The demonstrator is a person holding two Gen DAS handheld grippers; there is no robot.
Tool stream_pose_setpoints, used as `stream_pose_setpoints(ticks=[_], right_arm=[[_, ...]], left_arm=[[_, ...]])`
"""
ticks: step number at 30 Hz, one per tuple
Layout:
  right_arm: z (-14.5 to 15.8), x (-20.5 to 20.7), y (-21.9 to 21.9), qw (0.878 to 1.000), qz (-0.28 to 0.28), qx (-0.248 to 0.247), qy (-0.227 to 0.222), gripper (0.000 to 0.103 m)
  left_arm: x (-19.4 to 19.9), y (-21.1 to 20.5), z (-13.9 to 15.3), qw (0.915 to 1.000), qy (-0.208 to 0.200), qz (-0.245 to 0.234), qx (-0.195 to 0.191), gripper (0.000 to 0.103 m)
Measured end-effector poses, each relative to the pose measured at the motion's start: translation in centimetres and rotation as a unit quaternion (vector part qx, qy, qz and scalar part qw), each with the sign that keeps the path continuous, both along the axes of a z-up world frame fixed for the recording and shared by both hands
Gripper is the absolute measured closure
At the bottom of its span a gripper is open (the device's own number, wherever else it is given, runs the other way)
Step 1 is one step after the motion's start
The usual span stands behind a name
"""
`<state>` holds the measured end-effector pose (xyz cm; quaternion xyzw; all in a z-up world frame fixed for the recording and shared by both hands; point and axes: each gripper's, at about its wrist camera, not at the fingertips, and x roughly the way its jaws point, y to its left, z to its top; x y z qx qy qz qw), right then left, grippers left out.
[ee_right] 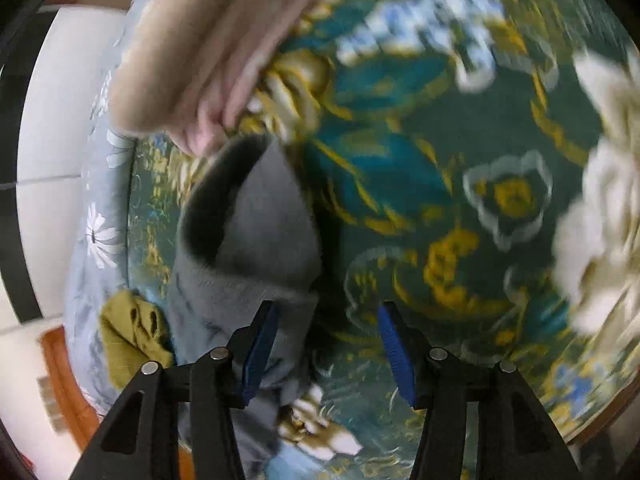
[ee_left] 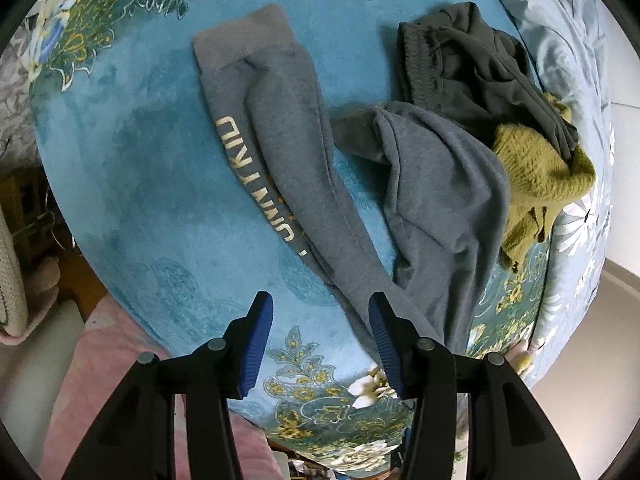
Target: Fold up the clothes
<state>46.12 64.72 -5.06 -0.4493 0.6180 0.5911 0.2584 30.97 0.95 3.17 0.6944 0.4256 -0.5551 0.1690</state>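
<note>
Grey sweatpants (ee_left: 296, 148) with yellow lettering lie spread on the blue floral blanket (ee_left: 132, 168), one leg running toward my left gripper (ee_left: 320, 320), which is open and empty above the near leg end. The other grey leg (ee_left: 436, 208) is bunched to the right. In the blurred right wrist view my right gripper (ee_right: 326, 332) is open, its left finger (ee_right: 260, 340) against a grey trouser end (ee_right: 256, 240). A bare hand (ee_right: 204, 68) holds that cloth's upper edge.
A dark green garment (ee_left: 472, 64) and an olive knit garment (ee_left: 540, 168) lie in a heap at the right, the knit also in the right wrist view (ee_right: 128, 332). A pale floral quilt (ee_left: 568, 40) lies beyond. The bed edge drops to pink bedding (ee_left: 80, 380).
</note>
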Motion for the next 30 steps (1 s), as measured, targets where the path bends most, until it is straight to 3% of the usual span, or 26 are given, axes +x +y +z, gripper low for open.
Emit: stream_pose_setpoints(ticks=[3, 4, 6, 8, 10, 13, 16, 21, 22, 23, 25, 28, 30], right_arm=[[0.5, -1.8, -1.2, 0.997, -0.023, -0.024, 0.068, 0.047], [0.8, -3.1, -1.5, 0.996, -0.018, -0.029, 0.085, 0.052], [1.5, -6.7, -2.1, 0.995, 0.021, -0.018, 0.1, 0.069], [2.1, -10.9, -2.5, 0.993, 0.071, 0.002, 0.095, 0.094], [2.3, -14.8, -3.0, 0.991, 0.102, 0.007, 0.091, 0.095], [2.6, -20.1, -4.3, 0.986, 0.14, 0.005, 0.088, 0.095], [2.7, -22.6, -6.5, 0.981, 0.175, 0.004, 0.089, 0.095], [-2.2, -25.4, -9.8, 0.966, 0.256, -0.034, -0.009, 0.091], [-2.4, -25.3, -10.2, 0.963, 0.266, -0.046, 0.004, 0.086], [-1.6, -24.9, -10.3, 0.96, 0.275, -0.045, 0.034, 0.071], [1.2, -23.6, -10.1, 0.95, 0.291, -0.029, 0.11, 0.053], [6.0, -19.7, -7.1, 0.945, 0.265, 0.011, 0.191, 0.052], [7.2, -16.4, -4.5, 0.954, 0.223, 0.04, 0.197, 0.051]], left_arm=[[0.0, 0.0, 0.2, 1.0, 0.001, -0.001, -0.001, 0.052], [0.0, 0.0, 0.2, 1.0, 0.002, -0.001, -0.002, 0.052], [0.0, 0.0, 0.3, 1.0, 0.002, -0.001, -0.002, 0.052], [0.0, 0.0, 0.4, 1.0, 0.003, -0.002, -0.003, 0.052], [0.0, -0.1, 0.5, 1.0, 0.004, -0.002, -0.004, 0.052], [-0.1, -0.2, 0.7, 1.0, 0.006, -0.002, -0.003, 0.051], [0.0, -0.7, 1.0, 1.0, 0.007, 0.004, -0.006, 0.051], [0.2, -1.5, 1.4, 0.9998, 0.003, 0.017, -0.013, 0.051], [0.2, -1.6, 1.4, 0.9997, 0.003, 0.019, -0.013, 0.051], [0.1, -1.7, 1.4, 0.9997, 0.004, 0.019, -0.013, 0.051], [-0.1, -1.8, 1.3, 0.9997, 0.003, 0.016, -0.016, 0.051], [-0.2, -1.8, 0.8, 0.9997, -0.003, 0.016, -0.018, 0.051], [-0.2, -1.6, 0.3, 0.9997, -0.009, 0.014, -0.015, 0.051]])
